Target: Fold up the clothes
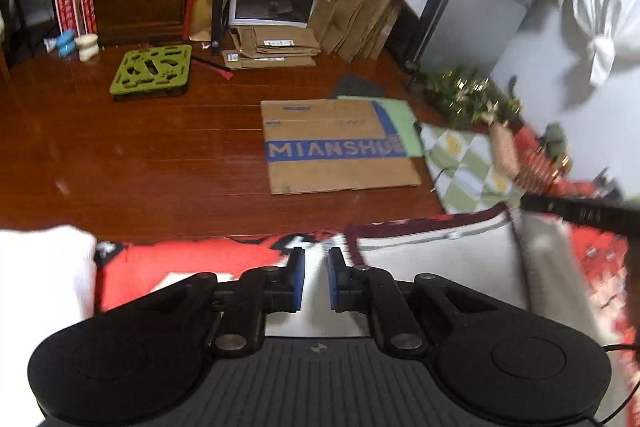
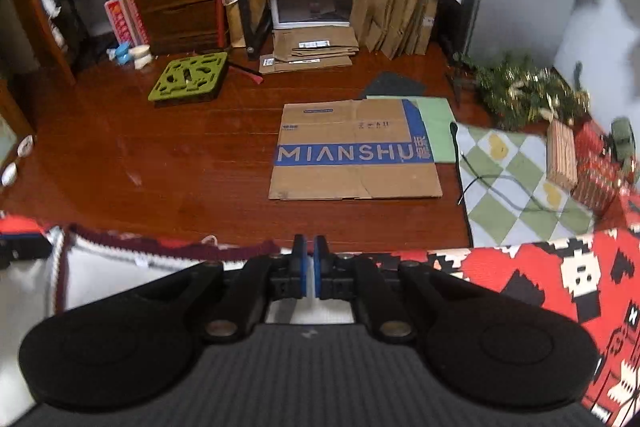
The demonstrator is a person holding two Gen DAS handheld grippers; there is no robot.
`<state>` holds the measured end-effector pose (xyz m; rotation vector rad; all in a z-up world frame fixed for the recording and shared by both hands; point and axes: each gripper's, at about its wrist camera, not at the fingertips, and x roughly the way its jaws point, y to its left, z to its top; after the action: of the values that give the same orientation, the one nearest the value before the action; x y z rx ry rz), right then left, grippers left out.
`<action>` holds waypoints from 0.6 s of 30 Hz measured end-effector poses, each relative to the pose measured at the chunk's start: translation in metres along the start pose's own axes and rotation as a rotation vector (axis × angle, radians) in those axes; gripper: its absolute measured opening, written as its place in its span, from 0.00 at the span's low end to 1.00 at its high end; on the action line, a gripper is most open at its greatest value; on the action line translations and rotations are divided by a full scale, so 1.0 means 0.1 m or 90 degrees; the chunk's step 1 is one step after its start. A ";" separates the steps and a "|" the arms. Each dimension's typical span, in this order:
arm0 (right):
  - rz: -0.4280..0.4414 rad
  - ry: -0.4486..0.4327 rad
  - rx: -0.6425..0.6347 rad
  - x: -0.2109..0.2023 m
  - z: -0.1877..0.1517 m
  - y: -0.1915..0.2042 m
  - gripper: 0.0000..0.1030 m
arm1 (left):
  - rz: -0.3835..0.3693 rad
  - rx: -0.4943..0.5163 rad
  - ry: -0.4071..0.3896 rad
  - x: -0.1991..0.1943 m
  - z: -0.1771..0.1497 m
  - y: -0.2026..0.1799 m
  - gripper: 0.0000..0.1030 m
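Note:
A white garment with dark maroon knitted trim point(image 1: 436, 255) lies on a red, black and white patterned blanket point(image 1: 192, 259). My left gripper point(image 1: 317, 255) hovers over the garment's left edge with its blue pads a small gap apart, nothing between them. The garment also shows in the right wrist view point(image 2: 120, 267), left of my right gripper point(image 2: 309, 243), whose pads are nearly together above the garment's maroon edge; I cannot see cloth between them. The other gripper's black body point(image 1: 580, 213) crosses the right of the left wrist view.
Beyond the blanket's point(image 2: 540, 275) edge is a wooden floor point(image 2: 160, 167) with a flattened MIANSHU cardboard box point(image 2: 356, 155), a green checked mat point(image 2: 516, 183), a green plastic tray point(image 2: 188, 77), stacked cardboard point(image 2: 396, 15), drawers and shelves at the back.

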<state>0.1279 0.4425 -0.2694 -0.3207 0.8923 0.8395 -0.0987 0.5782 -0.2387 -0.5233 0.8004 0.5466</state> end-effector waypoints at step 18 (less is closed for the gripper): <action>0.021 0.084 0.035 -1.37 -1.48 0.04 0.13 | -0.033 -0.078 0.090 -0.95 -1.37 -0.29 0.10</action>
<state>-0.0045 0.2914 -0.2503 -0.3178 1.0445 0.8296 -0.2062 0.4480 -0.2386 -0.6995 0.8893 0.5175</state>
